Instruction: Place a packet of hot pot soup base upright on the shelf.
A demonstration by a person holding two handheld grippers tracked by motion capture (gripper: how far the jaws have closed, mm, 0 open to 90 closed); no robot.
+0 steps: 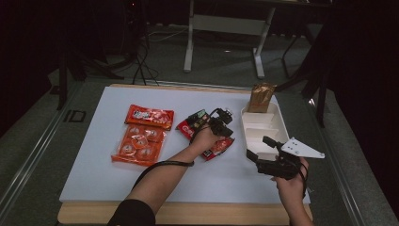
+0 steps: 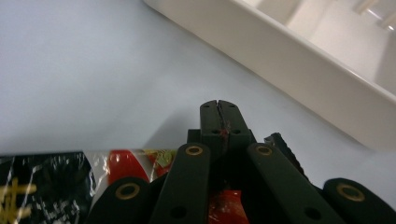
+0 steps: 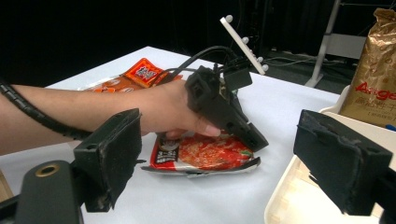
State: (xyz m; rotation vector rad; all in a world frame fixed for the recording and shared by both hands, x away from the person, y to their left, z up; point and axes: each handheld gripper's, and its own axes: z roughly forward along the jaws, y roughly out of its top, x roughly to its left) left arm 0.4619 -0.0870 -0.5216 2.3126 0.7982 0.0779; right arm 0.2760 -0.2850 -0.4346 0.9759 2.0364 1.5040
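Red snack packet (image 1: 214, 147) lies flat on the white surface (image 1: 94, 179), just left of the white divided tray (image 1: 280, 123), which I use as landmark. It looks like a thin foil pouch: light, soft, crinkly, probably slippery, and the contents may crush if squeezed mid-body. Best hold is a sealed edge or corner seam, not the puffy middle. A flat packet on a flat surface gives little to bite, so an edge may need lifting first.

Left gripper (image 1: 225, 131) sits over the packet's end nearest the tray. In the left gripper view the jaws are clenched together with a sliver of red wrapper (image 2: 226, 132) pinched between the tips, so it looks to be grasping the packet by its edge. That grip is thin and could slip or tear.

Right gripper (image 1: 259, 149) hovers at the tray's near end, jaws spread wide, nothing between them, released.

The tray's compartments look bare, apart from a brown-gold bag (image 1: 260, 97) standing at its far end. Further left of the tray, beyond the packet, an orange multipack (image 1: 139, 143) and an orange-red bag (image 1: 149, 116) lie flat, well apart from the tray.
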